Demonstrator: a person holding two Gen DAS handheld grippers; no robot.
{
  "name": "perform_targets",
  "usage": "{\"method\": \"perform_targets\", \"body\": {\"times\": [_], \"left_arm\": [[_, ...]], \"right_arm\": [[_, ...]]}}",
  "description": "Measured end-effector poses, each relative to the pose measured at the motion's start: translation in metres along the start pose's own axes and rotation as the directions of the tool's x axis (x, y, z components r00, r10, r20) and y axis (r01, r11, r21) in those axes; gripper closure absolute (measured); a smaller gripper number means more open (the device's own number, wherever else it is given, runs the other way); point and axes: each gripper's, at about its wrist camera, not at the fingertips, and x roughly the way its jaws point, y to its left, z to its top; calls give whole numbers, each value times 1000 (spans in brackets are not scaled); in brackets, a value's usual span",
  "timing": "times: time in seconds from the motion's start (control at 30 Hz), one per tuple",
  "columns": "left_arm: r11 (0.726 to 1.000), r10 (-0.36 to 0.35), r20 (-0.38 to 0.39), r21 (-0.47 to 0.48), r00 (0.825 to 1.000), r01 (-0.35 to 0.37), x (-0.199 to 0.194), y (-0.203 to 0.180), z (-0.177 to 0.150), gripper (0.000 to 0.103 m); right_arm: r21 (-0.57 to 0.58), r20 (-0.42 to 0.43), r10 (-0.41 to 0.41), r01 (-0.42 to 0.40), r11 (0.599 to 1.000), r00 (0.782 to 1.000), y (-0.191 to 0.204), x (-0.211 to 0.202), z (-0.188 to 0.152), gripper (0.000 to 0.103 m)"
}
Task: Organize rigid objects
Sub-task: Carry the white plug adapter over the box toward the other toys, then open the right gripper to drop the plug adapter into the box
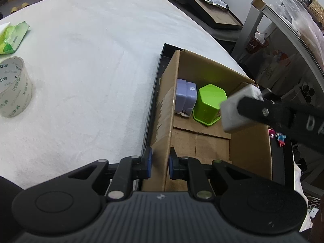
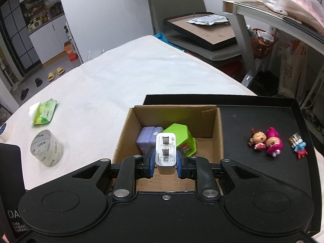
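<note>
Two things sit in the far left corner of the box (image 1: 204, 125) in the left wrist view: a lilac case (image 1: 186, 98) and, just right of it, a green hexagonal cup (image 1: 208, 104), mouth down. The left hand-held gripper (image 1: 160, 163) is closed on the box's near left wall, a blue pad on each side of the cardboard. The box stands in a black tray (image 1: 160, 73) on the white surface (image 1: 91, 70). From the right, the right hand-held gripper (image 1: 243, 103) reaches over the box holding a white charger (image 1: 232, 109), blurred here. Far left lies a roll of clear tape (image 1: 14, 87) printed "M&G"; beyond it a green wipes pack (image 1: 12, 38), cut off by the frame edge, its print too small to read.

In the right wrist view, the right hand-held gripper (image 2: 165, 159) clamps the charger (image 2: 165, 151) by its sides, prong face up, above the box's near edge. "HUAWEI" reads along its label; the finer print is illegible. The charger hides part of the case (image 2: 146, 137) and the cup (image 2: 182, 135). Right of the box (image 2: 174, 111), on the tray (image 2: 253, 117), lie three small figurines (image 2: 271, 141). At lower left, a black device (image 2: 10, 182) shows "DA" and "Data acquisition System", partly cut off.
</note>
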Motion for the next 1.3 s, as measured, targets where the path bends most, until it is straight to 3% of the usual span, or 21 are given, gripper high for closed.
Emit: {"method": "perform_targets", "body": {"times": [0.33, 0.83, 1.1, 1.17, 1.3], "left_arm": [[1000, -4, 6, -7, 1000, 4, -3, 1, -1, 88], [1000, 9, 8, -4, 1000, -9, -2, -1, 0, 88], [998, 54, 12, 31, 998, -54, -2, -12, -2, 88], [997, 67, 19, 46, 998, -68, -2, -16, -3, 88], [994, 89, 15, 67, 996, -90, -2, -20, -4, 85]], "right_arm": [[2, 18, 39, -39, 999, 999, 13, 0, 6, 79], [37, 5, -4, 4, 999, 1000, -25, -12, -8, 78], [69, 13, -23, 22, 997, 1000, -53, -17, -15, 69], [83, 16, -34, 32, 996, 999, -62, -18, -16, 61], [99, 19, -46, 43, 994, 999, -76, -18, -20, 59]]}}
